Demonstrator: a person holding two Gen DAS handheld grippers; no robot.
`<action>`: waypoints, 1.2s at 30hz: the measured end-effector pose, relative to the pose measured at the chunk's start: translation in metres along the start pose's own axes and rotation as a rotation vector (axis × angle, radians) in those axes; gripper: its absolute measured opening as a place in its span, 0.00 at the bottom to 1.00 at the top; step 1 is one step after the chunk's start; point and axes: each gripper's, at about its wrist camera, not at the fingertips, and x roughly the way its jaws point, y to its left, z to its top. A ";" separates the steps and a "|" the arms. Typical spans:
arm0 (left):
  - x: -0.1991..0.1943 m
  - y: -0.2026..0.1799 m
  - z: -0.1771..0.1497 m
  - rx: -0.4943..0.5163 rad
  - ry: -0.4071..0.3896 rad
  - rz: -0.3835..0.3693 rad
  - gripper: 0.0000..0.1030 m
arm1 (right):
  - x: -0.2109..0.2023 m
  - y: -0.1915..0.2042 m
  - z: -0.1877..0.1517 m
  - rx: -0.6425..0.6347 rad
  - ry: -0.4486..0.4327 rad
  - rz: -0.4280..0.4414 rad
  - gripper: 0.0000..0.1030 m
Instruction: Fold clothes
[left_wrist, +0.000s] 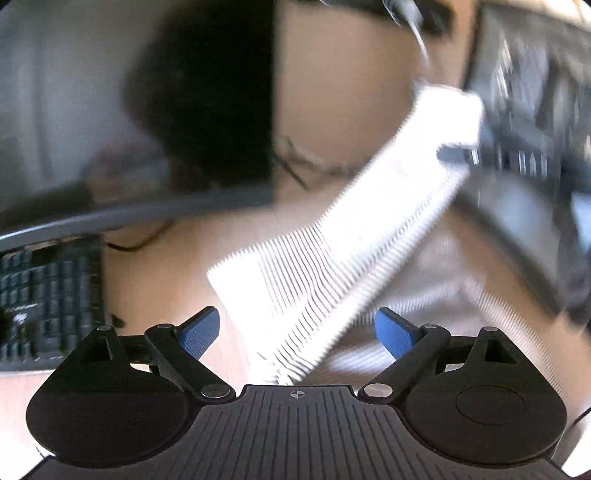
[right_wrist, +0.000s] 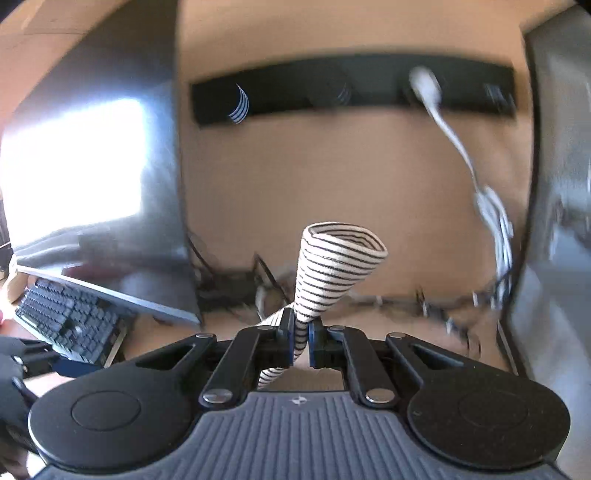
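A white garment with thin dark stripes (left_wrist: 332, 258) hangs stretched in the air in the left wrist view, running from the lower middle up to the upper right. My left gripper (left_wrist: 297, 332) is open, its blue pads (left_wrist: 201, 332) on either side of the cloth's lower end without gripping it. My right gripper (right_wrist: 301, 341) is shut on a bunched part of the striped garment (right_wrist: 328, 269), whose end stands up in a cone above the jaws. The right gripper also shows blurred in the left wrist view (left_wrist: 517, 162), holding the cloth's upper end.
A wooden desk (left_wrist: 166, 280) lies below. A dark keyboard (right_wrist: 70, 317) and a monitor (right_wrist: 96, 177) stand at the left. A black bar (right_wrist: 351, 88) is on the brown back wall, white cables (right_wrist: 495, 221) hang at right, and dark cables (right_wrist: 236, 280) lie behind.
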 end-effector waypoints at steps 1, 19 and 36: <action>0.010 -0.007 -0.003 0.032 0.021 0.017 0.92 | 0.001 -0.011 -0.009 0.015 0.030 -0.013 0.07; 0.028 0.005 0.010 -0.106 0.033 -0.089 0.96 | 0.001 -0.068 -0.045 0.160 0.142 -0.132 0.43; 0.066 0.039 0.021 -0.267 0.071 -0.026 0.97 | 0.004 -0.064 -0.033 0.057 0.168 -0.178 0.24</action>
